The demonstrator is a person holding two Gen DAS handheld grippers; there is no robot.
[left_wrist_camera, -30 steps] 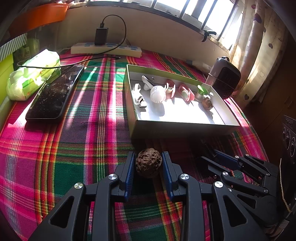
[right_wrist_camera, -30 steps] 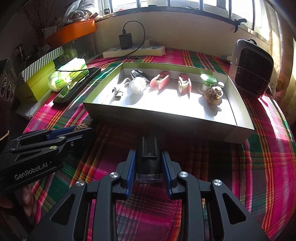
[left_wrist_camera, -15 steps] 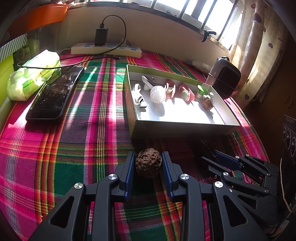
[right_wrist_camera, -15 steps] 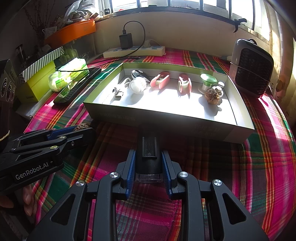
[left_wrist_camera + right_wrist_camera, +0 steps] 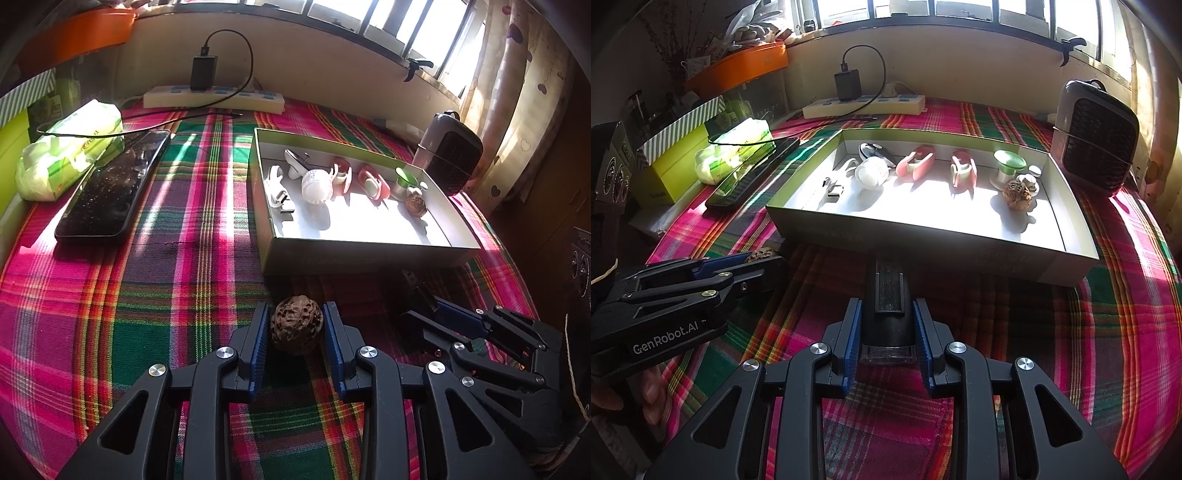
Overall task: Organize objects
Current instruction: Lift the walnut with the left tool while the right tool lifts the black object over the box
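Observation:
A brown wrinkled walnut [image 5: 296,325] rests on the plaid cloth, and my left gripper [image 5: 295,311] is shut on it, blue pads against both its sides. My right gripper [image 5: 886,306] is shut on a black oblong object with a clear end [image 5: 888,288], which points at the near wall of the shallow white box [image 5: 923,236]. In the right wrist view the left gripper [image 5: 772,263] lies low at the left with the walnut [image 5: 761,254] peeking out. The box holds a second walnut [image 5: 1016,194], red tape holders [image 5: 918,164], a white cup [image 5: 871,173] and other small items.
A black phone [image 5: 110,192] and a green tissue pack [image 5: 70,147] lie at the left. A power strip with a charger [image 5: 214,98] runs along the back wall. A small dark heater [image 5: 1097,136] stands right of the box. A yellow-green box [image 5: 665,162] sits far left.

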